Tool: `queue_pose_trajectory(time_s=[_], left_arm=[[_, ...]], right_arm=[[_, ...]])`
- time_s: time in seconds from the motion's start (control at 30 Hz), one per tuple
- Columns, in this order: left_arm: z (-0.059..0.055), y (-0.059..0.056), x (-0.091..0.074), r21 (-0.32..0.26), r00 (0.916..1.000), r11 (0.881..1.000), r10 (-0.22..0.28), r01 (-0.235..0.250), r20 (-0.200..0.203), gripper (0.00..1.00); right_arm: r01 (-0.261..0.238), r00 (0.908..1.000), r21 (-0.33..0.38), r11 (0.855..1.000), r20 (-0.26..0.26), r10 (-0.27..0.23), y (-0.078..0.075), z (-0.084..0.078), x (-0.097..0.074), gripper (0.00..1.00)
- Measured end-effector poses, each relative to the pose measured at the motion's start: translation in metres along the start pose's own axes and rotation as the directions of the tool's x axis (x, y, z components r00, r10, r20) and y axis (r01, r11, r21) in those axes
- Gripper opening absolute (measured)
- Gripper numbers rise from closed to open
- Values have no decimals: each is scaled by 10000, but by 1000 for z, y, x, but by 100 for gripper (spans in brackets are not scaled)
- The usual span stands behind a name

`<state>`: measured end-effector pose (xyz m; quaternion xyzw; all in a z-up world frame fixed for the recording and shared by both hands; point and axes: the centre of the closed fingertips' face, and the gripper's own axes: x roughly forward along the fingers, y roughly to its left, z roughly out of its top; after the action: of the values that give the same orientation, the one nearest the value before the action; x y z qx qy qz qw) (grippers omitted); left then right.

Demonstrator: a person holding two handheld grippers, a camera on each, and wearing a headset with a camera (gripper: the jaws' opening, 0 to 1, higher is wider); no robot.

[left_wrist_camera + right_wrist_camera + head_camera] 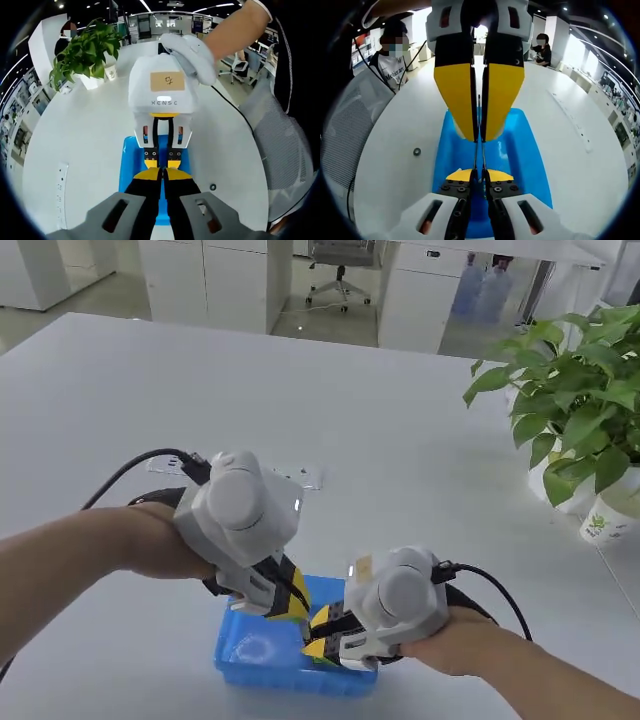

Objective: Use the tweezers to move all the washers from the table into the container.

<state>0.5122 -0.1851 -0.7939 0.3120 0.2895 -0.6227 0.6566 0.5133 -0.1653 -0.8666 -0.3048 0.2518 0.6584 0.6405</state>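
Right gripper view: left tongs (pixel 479 136) and right tongs (pixel 479 176) clamp thin metal tweezers (pixel 478 156); small dark washer (pixel 416 151) beside blue plastic container (pixel 525 150) we judge light, slippery: pinch its rim.

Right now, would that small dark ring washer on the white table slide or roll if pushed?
The small dark ring washer lies flat, so it probably slides, not rolls. The white table looks smooth, so it may skid.

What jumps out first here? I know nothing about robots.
The left gripper and right gripper meet tip to tip over a blue container, yellow fingers closed on thin tweezers. One small washer lies on the white table beside it; a leafy plant stands farther off.
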Motion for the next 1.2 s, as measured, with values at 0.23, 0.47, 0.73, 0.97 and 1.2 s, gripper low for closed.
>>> queue_pose_trajectory(time_s=[0.23,0.47,0.73,0.97,1.2], left_arm=[[0,-1,-1,-39,10000,10000,12,-12,-2,6],[4,-1,-4,-39,10000,10000,38,-38,40,6],[9,-2,-8,14,9999,10000,95,-95,95,6],[17,-3,-16,112,9998,9998,138,-140,120,6],[27,-5,-26,203,9995,9995,240,-244,203,6]], right_arm=[[11,10000,-93,10000,-77,-11,0,1,1,12],[110,9999,-214,9997,-85,-112,-1,4,-3,12],[175,9998,-191,9997,-35,-175,-1,8,-8,13],[331,9995,-233,9992,23,-331,-1,14,-16,13],[534,9986,-348,9980,84,-531,-1,21,-25,13]])
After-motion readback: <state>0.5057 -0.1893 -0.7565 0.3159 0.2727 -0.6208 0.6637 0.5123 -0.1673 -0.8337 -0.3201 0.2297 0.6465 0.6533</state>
